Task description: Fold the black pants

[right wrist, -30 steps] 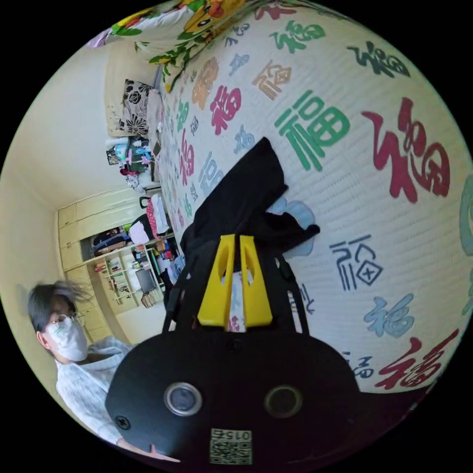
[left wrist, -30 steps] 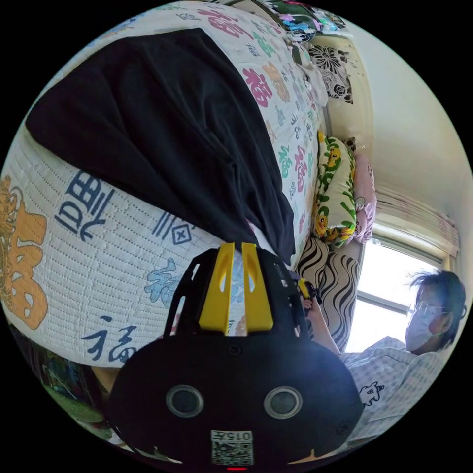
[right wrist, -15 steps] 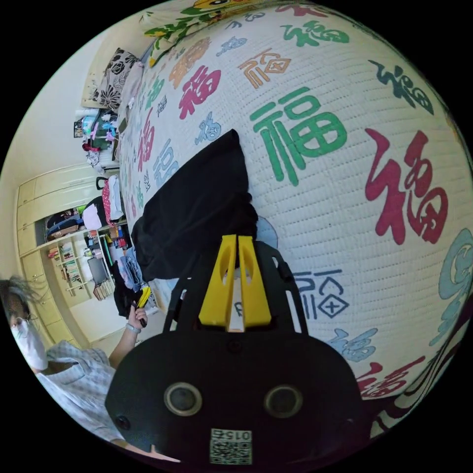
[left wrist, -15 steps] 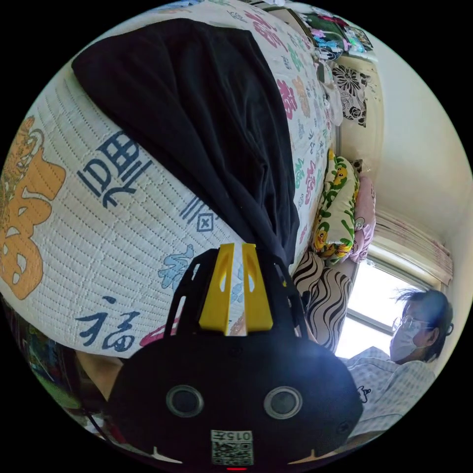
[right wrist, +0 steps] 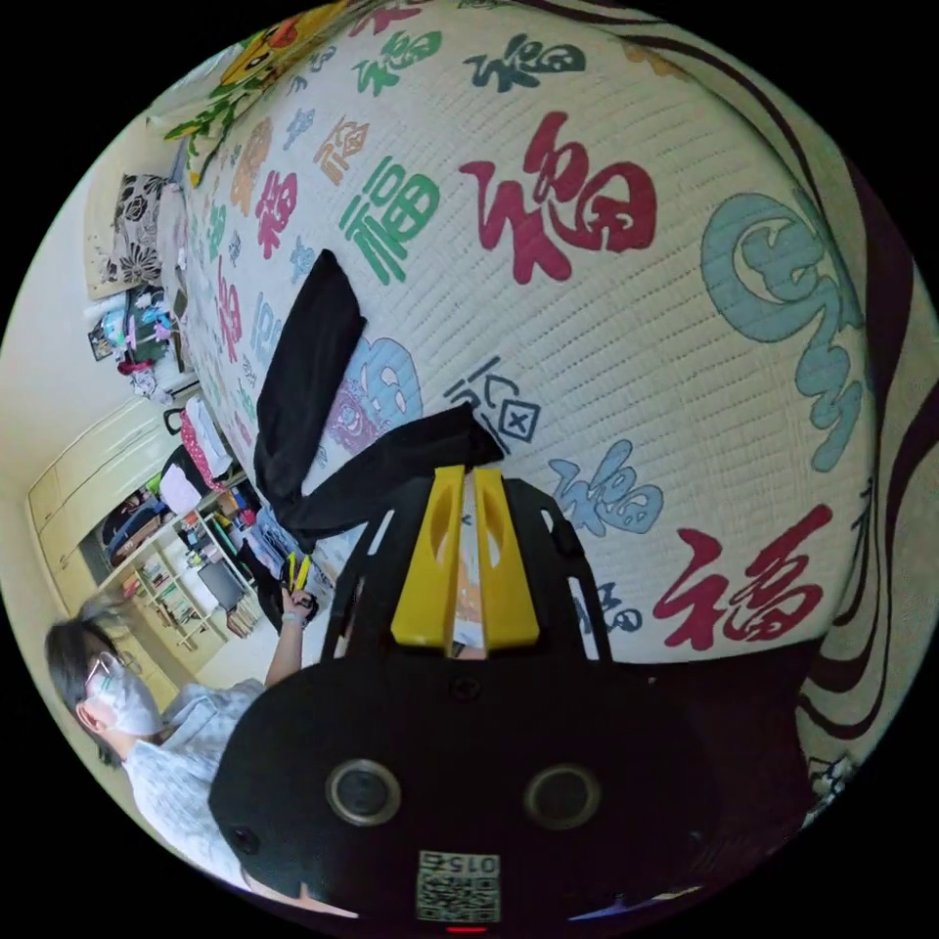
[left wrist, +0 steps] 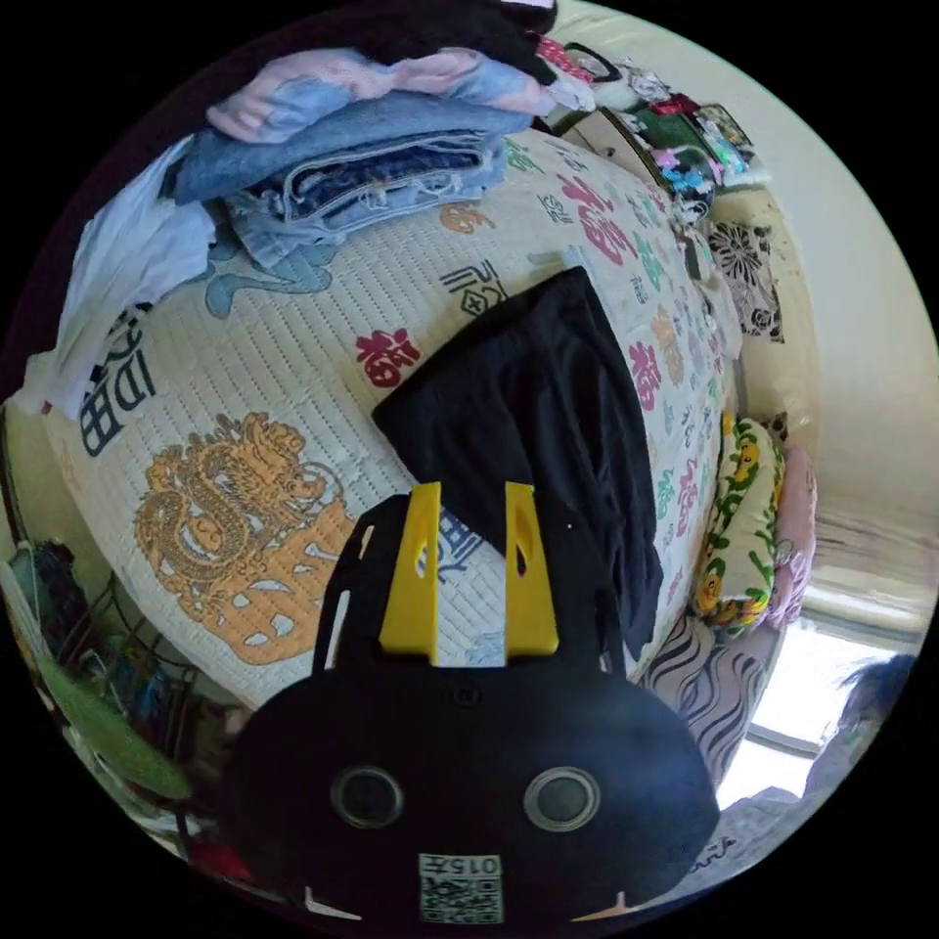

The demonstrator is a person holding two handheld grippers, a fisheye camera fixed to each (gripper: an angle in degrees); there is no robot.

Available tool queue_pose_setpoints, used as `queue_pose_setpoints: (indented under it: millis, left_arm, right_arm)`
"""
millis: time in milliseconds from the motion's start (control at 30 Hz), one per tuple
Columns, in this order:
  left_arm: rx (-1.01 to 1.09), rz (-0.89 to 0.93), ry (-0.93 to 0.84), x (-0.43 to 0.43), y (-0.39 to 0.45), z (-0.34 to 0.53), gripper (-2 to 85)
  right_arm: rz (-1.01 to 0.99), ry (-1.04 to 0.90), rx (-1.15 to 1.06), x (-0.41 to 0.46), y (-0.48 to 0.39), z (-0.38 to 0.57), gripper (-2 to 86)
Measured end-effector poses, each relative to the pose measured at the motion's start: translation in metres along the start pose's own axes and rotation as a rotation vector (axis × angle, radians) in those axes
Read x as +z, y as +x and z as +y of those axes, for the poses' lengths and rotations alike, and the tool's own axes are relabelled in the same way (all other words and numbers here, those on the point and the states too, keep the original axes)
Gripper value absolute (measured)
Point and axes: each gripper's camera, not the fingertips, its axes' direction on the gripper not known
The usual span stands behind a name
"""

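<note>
The left hand-held gripper (left wrist: 468, 572), jaws apart and empty, hovered just short of the black pants (left wrist: 548, 430) lying lengthwise away from it on the bed (left wrist: 293, 391), while the right hand-held gripper (right wrist: 466, 558), jaws nearly together on nothing, sat at the pants' near end.

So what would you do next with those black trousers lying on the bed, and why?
Probably lower the open left gripper onto the near edge of the black fabric pants and grip it. Its yellow jaws stand apart just above the cloth, holding nothing. The pants lie on the white quilted bedspread, and in the right gripper view they form a V, so they seem to need another fold.
</note>
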Motion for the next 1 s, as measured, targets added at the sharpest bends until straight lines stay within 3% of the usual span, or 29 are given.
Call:
queue_pose_setpoints:
  millis: [133, 200, 267, 400, 533, 700, 833, 900, 1000]
  left_arm:
    - [-0.097, 0.106, -0.061, 0.027, -0.016, -0.015, 9.2]
    - [-0.092, 0.039, -0.042, 0.030, -0.011, -0.020, 2.0]
    - [-0.072, 0.025, -0.055, 0.028, -0.006, -0.025, 0.2]
    - [0.104, -0.153, -0.106, -0.004, 0.025, -0.036, -0.8]
    - [0.193, -0.199, -0.153, -0.047, 0.038, -0.040, -0.9]
    - [0.244, -0.344, -0.208, -0.086, 0.040, -0.041, -0.9]
    - [0.184, -0.344, -0.198, -0.082, 0.024, -0.041, -0.7]
    - [0.168, -0.346, -0.233, -0.067, 0.021, -0.043, -0.4]
    - [0.260, -0.485, -0.235, -0.068, 0.045, -0.043, 1.1]
  right_arm:
    - [-0.051, -0.042, 0.031, 0.033, 0.009, -0.012, 6.5]
    - [0.050, -0.019, 0.016, 0.042, 0.003, -0.016, 3.3]
    - [0.069, -0.029, -0.003, 0.044, 0.000, -0.017, 1.1]
    - [0.113, -0.047, -0.015, 0.038, -0.001, -0.008, -0.1]
    - [0.061, -0.090, 0.000, 0.039, 0.008, 0.005, -0.3]
    - [0.190, -0.218, -0.002, 0.078, 0.014, 0.019, 0.2]
    - [0.256, -0.202, 0.033, 0.104, 0.025, 0.023, 2.5]
    - [0.329, -0.154, 0.037, 0.106, 0.026, 0.025, 7.9]
    - [0.305, -0.020, 0.018, 0.089, 0.020, 0.025, 8.9]
